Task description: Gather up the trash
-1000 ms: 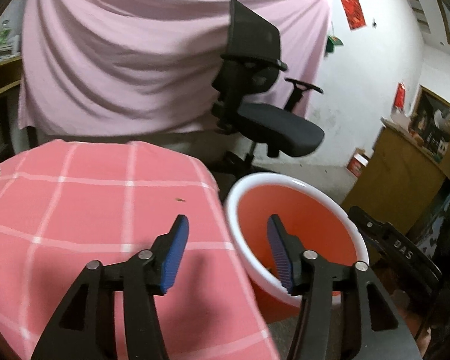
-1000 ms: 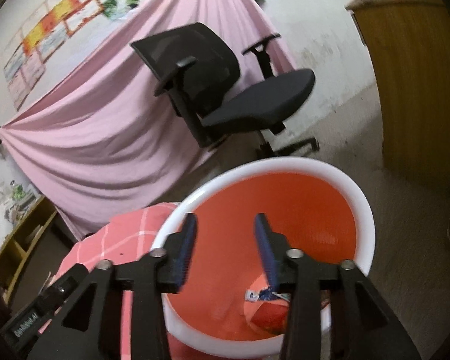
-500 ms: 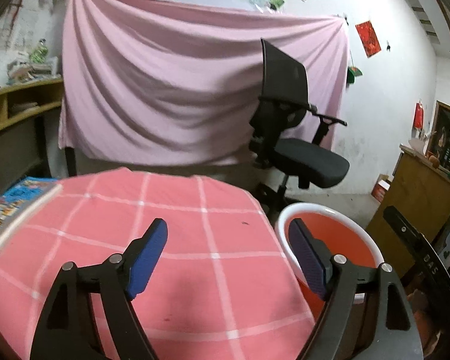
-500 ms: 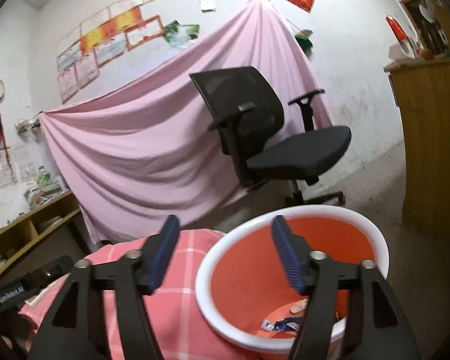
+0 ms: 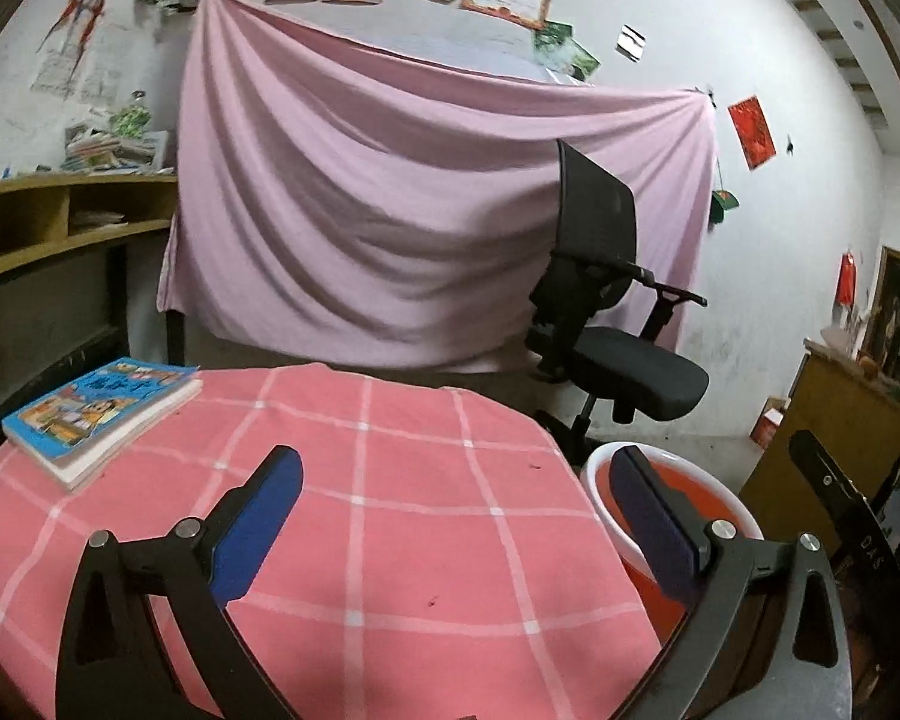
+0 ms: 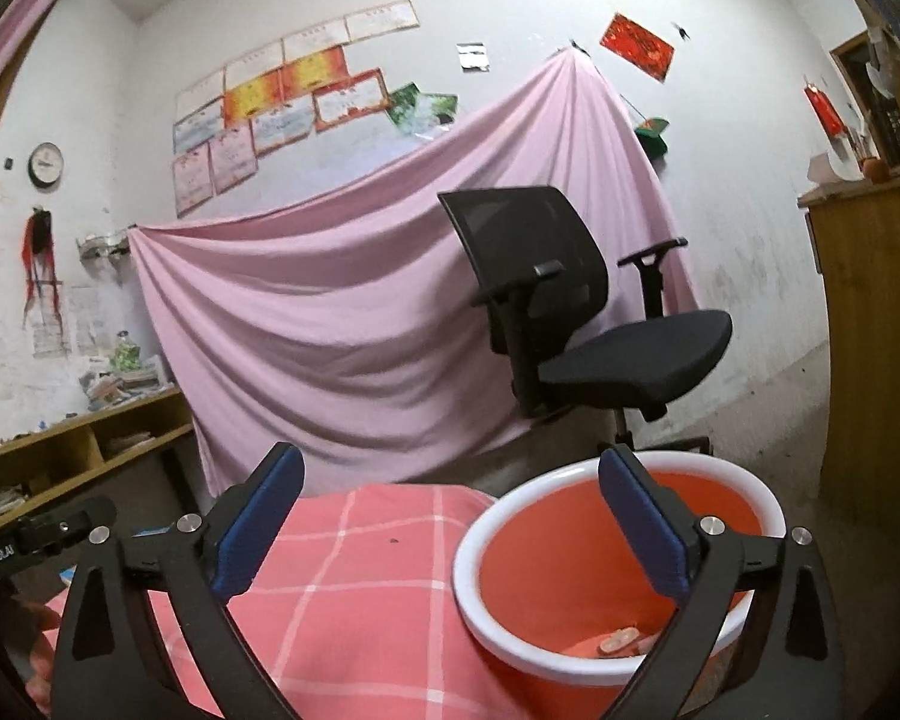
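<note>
Left wrist view. A blue paperback book with a cartoon cover [image 5: 99,411] lies at the far left corner of the tabletop [image 5: 414,516], which is round and covered with a pink cloth checked in white lines. The rest of the cloth shows only a few small dark specks. The left claw [image 5: 453,516] hangs over the near part of the tabletop, blue pads wide apart and opening, nothing between them. Its right finger overlaps the red plastic bin with a white rim [image 5: 714,498], which stands on the floor just beside the tabletop's right edge. Behind the tabletop a pink sheet [image 5: 402,228] is draped across the wall, and a black mesh office chair [image 5: 612,324] stands in front of its right part. A wooden cabinet [image 5: 828,420] sits at far right.

Right wrist view. Part of the left gripper's black body shows at the left edge, with a hand [image 6: 39,648] partly visible below it. The right claw [image 6: 450,519] is empty, its jaws spread wide and opening; the left finger sits over the tabletop's right edge, the right finger over the bin. Inside the bin, at the bottom, lie a few pieces of trash [image 6: 621,639]: small pale scraps, too blurred to identify.
</note>
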`<state>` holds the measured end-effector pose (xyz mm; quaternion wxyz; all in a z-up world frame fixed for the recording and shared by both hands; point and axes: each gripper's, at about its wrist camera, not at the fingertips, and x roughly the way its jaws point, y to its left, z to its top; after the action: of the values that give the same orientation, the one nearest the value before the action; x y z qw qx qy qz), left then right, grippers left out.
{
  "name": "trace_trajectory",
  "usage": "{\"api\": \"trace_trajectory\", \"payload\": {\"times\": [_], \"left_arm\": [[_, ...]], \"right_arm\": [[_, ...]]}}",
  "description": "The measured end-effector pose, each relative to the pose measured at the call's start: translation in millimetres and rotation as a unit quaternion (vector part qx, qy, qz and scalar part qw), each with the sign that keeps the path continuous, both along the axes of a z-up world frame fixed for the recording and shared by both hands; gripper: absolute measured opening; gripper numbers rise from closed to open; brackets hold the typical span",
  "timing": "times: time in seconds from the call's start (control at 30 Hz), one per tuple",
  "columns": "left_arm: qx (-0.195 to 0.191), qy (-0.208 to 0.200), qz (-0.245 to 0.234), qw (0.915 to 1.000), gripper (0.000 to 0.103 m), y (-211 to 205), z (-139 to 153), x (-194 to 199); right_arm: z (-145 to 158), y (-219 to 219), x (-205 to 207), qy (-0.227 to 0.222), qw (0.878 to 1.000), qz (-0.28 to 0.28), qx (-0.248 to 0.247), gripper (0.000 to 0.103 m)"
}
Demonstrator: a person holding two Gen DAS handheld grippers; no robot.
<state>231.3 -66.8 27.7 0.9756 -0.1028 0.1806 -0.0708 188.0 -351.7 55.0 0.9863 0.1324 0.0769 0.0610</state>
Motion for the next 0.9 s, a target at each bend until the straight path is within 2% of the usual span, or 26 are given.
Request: {"api": "trace_trajectory", "payload": {"times": [0.23, 0.5, 0.9], "left_arm": [[0.011, -0.02, 0.03, 0.9993, 0.1, 17, -3, -29], [0.02, -0.037, 0.042, 0.9982, 0.101, 31, -8, -57], [0.029, -0.054, 0.032, 0.9976, 0.101, 39, -13, -96]], "right_arm": [[3, 13, -21, -0.018, 1.0, -0.008, -0.014, 0.103], [4, 28, -46, -0.019, 0.999, -0.022, -0.034, 0.103], [4, 42, -94, -0.007, 0.998, -0.037, -0.052, 0.103]]}}
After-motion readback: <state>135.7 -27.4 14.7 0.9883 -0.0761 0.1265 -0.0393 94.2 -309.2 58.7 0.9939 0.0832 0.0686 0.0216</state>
